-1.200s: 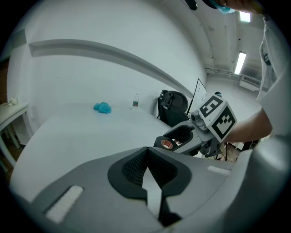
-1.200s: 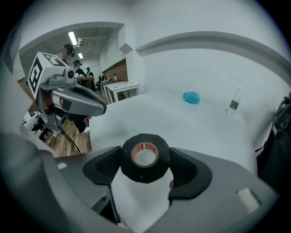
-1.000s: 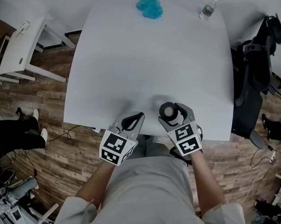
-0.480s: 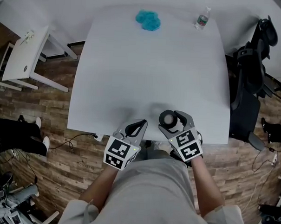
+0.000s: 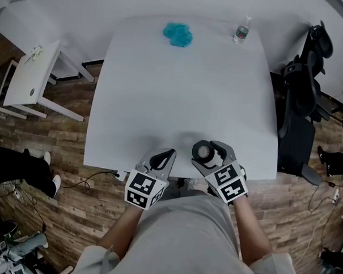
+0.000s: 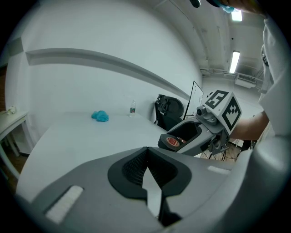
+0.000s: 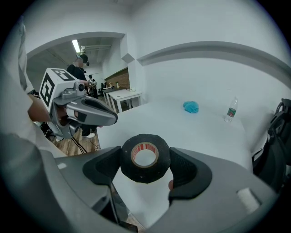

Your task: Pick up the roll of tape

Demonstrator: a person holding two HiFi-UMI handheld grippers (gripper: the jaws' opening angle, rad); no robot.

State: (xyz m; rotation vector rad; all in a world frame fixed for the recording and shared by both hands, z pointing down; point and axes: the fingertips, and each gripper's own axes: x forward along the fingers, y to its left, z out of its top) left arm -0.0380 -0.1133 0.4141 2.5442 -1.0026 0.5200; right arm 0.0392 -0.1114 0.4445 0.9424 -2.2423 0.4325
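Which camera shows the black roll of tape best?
The right gripper view: the black roll of tape sits large, clamped in the right gripper, core facing the camera. The head view shows it small from above; the left gripper view, distant and side-on.

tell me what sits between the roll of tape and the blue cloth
Nothing: only bare white table lies between the roll of tape and the blue cloth, as the head view shows.
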